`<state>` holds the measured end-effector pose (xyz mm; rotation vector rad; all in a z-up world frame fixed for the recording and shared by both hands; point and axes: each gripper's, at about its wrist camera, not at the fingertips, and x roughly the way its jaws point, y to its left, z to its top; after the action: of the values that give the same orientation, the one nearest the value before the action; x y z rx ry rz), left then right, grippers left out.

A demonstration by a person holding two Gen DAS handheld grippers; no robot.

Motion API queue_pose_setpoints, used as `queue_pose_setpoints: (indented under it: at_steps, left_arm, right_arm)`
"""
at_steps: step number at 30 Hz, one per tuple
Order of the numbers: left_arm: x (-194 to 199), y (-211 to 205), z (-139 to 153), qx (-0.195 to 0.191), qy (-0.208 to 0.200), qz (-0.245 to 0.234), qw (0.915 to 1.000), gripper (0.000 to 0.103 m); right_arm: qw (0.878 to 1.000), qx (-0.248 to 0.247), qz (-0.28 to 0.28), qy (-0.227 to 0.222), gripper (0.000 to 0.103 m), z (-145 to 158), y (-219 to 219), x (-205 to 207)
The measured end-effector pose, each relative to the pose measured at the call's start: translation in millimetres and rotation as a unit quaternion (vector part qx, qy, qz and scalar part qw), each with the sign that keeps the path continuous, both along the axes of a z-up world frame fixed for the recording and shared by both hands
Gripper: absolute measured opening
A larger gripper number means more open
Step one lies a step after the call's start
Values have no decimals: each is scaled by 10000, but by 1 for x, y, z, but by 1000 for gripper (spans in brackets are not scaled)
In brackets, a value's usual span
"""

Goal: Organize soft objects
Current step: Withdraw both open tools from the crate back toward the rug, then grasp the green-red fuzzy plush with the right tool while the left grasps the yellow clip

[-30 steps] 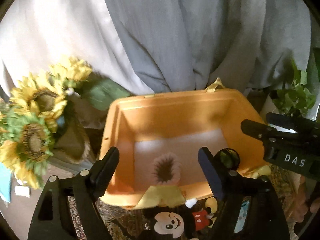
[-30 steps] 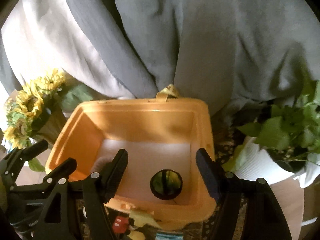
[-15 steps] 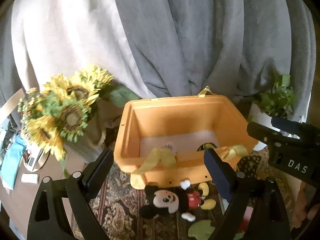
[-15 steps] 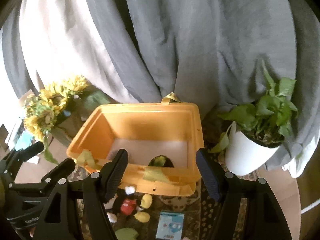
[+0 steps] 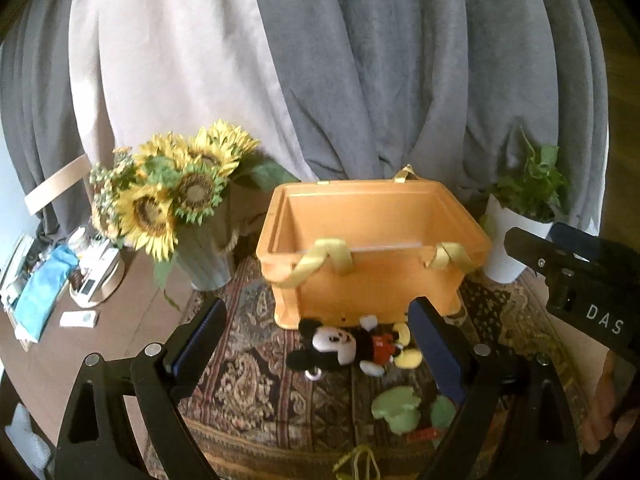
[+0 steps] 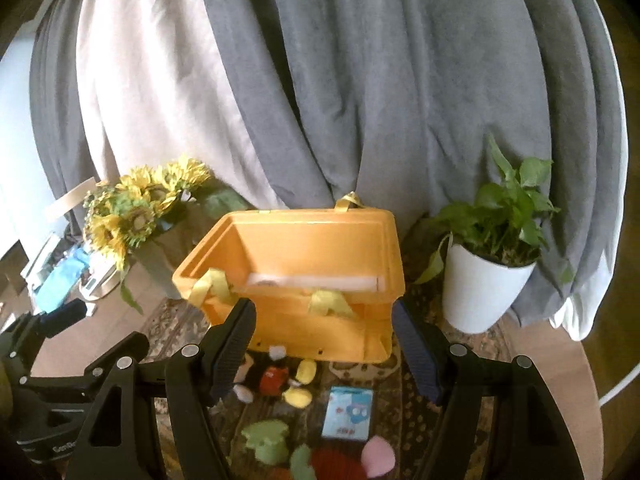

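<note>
An orange soft storage box [image 5: 372, 280] with yellow straps [image 5: 320, 260] stands open on a patterned rug [image 5: 248, 380]; its contents are hidden from here. In front of it lies a Mickey Mouse plush [image 5: 340, 346] on its back, with a green plush [image 5: 394, 404] nearer to me. My left gripper [image 5: 316, 312] is open wide, empty, back from the box. My right gripper [image 6: 323, 312] is open and empty too, level with the box [image 6: 312, 240]. Below it lie the Mickey plush [image 6: 272, 376], the green plush [image 6: 266, 440], a pink and red plush [image 6: 360, 460] and a blue-white packet [image 6: 347, 412].
A vase of sunflowers [image 5: 172, 196] stands left of the box, a potted plant in a white pot [image 6: 488, 280] right of it. Grey and white curtains hang behind. Small items crowd the brown surface at far left [image 5: 80, 280]. The right gripper's body [image 5: 580, 280] shows at the right edge.
Both grippers have drawn back and a little up from over the box, so its inside is lost from view and the toys on the rug appear. The left jaws have widened.
</note>
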<state>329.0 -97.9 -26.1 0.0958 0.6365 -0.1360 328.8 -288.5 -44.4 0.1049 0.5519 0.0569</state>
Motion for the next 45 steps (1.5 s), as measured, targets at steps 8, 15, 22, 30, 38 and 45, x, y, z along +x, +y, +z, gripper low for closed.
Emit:
queue_pose_setpoints:
  at_steps: [8, 15, 22, 30, 38, 45]
  left_arm:
    - [-28, 3, -22, -42, 217, 32, 9998, 93]
    - [-51, 1, -46, 89, 384, 57, 9992, 93]
    - [-64, -4, -68, 99, 636, 67, 9979, 93]
    - [-71, -8, -94, 172, 911, 80, 9957, 93]
    - [-83, -10, -115, 230, 951, 102, 9952, 93]
    - [-90, -11, -134, 190, 881, 170, 9958, 93]
  right_arm:
    - [9997, 79, 102, 197, 71, -22, 2, -26]
    - [9984, 87, 166, 529, 71, -48, 0, -41]
    - [9945, 197, 232, 1000, 71, -78, -5, -46]
    - [9901, 206, 322, 1348, 71, -105, -6, -50]
    - [9859, 303, 383, 1601, 71, -133, -9, -53]
    - [9819, 440, 442, 1790, 71, -156, -10, -51]
